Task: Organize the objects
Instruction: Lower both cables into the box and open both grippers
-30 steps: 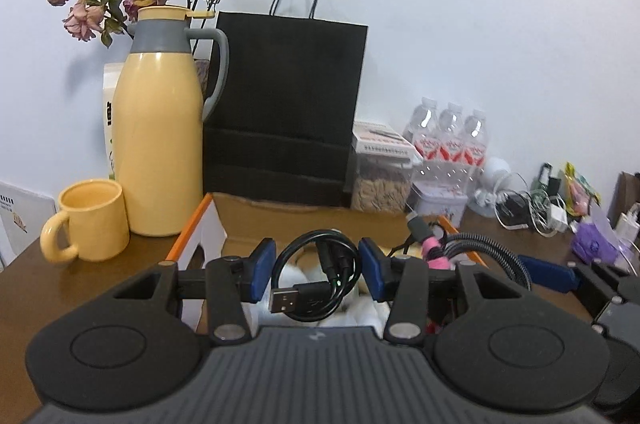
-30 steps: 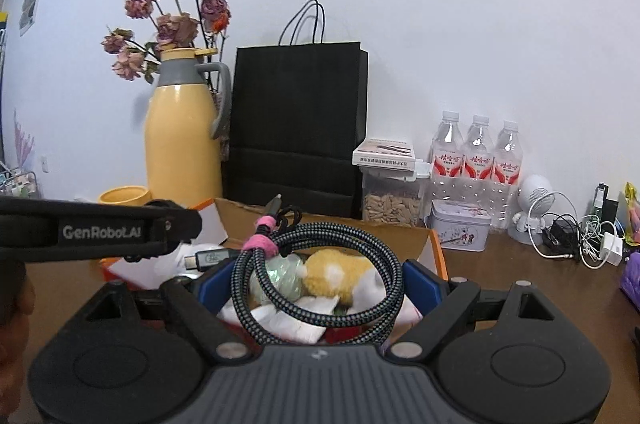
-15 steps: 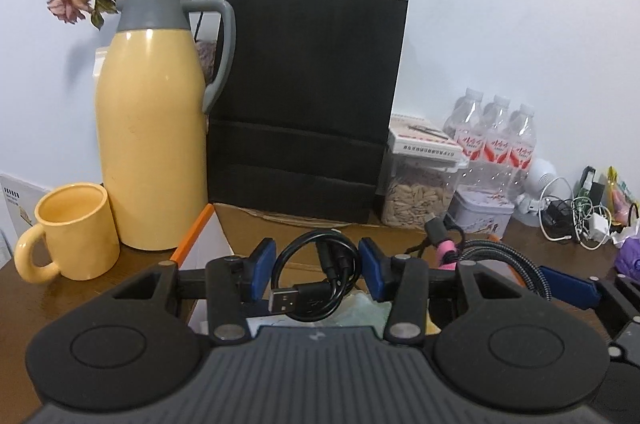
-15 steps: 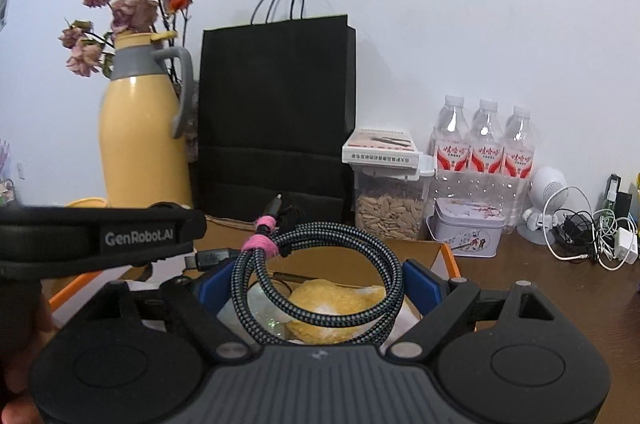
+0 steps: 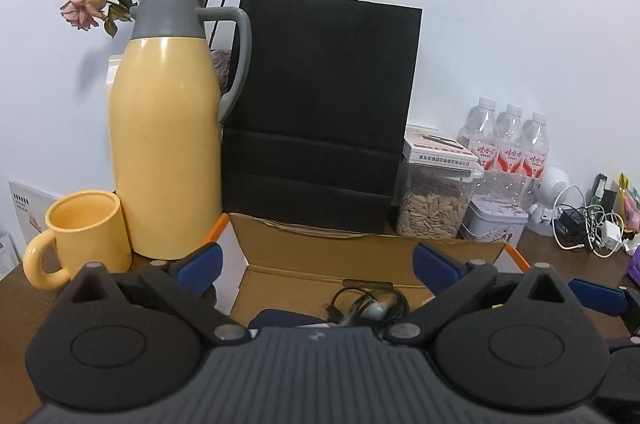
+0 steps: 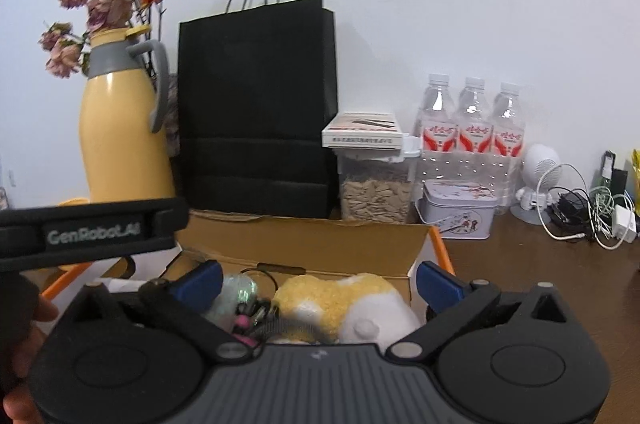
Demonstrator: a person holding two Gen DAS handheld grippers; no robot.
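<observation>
An open cardboard box (image 5: 360, 256) (image 6: 312, 244) sits in front of me on the brown table. My left gripper (image 5: 316, 260) is open and empty above it; a black coiled USB cable (image 5: 368, 306) lies inside the box below. My right gripper (image 6: 318, 274) is open and empty over the same box. Below it lie a braided cable with a pink band (image 6: 256, 320), a yellow and white plush toy (image 6: 344, 304) and a clear wrapped item (image 6: 236, 292).
A yellow thermos (image 5: 164, 152) with dried roses and a yellow mug (image 5: 80, 236) stand at the left. A black paper bag (image 5: 324, 112) stands behind the box. A seed jar (image 5: 434, 208), a tin (image 6: 460, 208), water bottles (image 6: 472, 128) and tangled chargers (image 6: 592, 212) are at the right.
Both grippers opened. The left let go of the black USB cable and the right let go of the braided cable; both cables now lie in the box.
</observation>
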